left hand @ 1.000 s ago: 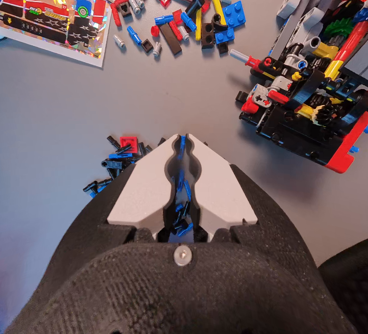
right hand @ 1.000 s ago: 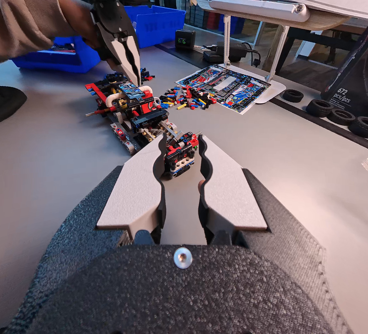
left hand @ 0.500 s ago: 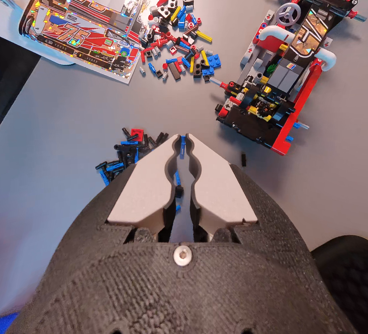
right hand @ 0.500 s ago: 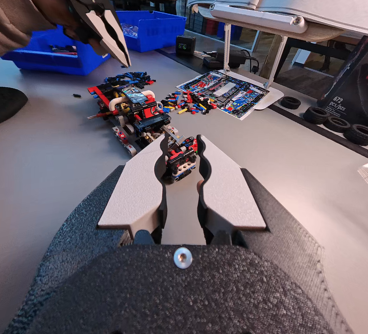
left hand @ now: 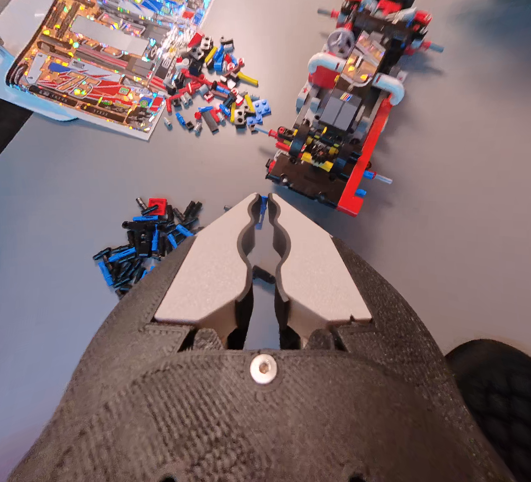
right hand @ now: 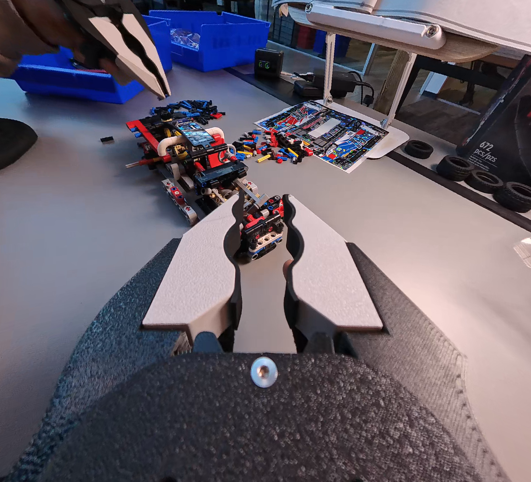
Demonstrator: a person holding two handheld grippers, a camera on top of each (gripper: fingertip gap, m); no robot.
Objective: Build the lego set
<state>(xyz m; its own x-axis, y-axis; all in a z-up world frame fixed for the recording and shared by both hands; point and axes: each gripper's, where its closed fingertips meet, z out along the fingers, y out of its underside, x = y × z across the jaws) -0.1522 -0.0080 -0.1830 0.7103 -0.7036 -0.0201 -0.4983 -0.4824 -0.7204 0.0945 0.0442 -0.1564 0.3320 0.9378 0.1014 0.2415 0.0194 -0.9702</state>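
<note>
My left gripper point(left hand: 263, 199) is shut on a small blue pin point(left hand: 261, 211) at its tips and is held above the grey table. It also shows in the right wrist view point(right hand: 162, 94), raised over the pile of black and blue pins point(right hand: 186, 107). That pile point(left hand: 146, 241) lies left of the fingers. The partly built red and black car chassis point(left hand: 344, 112) lies ahead to the right. My right gripper point(right hand: 263, 198) is open, and the chassis front end point(right hand: 263, 231) shows between its fingers.
A pile of mixed coloured parts point(left hand: 218, 86) lies beside a shiny sticker sheet point(left hand: 94, 60). A loose black piece point(right hand: 107, 139) lies left of the chassis. Blue bins point(right hand: 218, 37), an instruction stand point(right hand: 373, 23), black tyres point(right hand: 457, 166) and a dark box point(right hand: 502, 123) line the far side.
My left gripper has risen off the pin pile with the blue pin in its tips, so more of the table shows. My right gripper has hardly moved.
</note>
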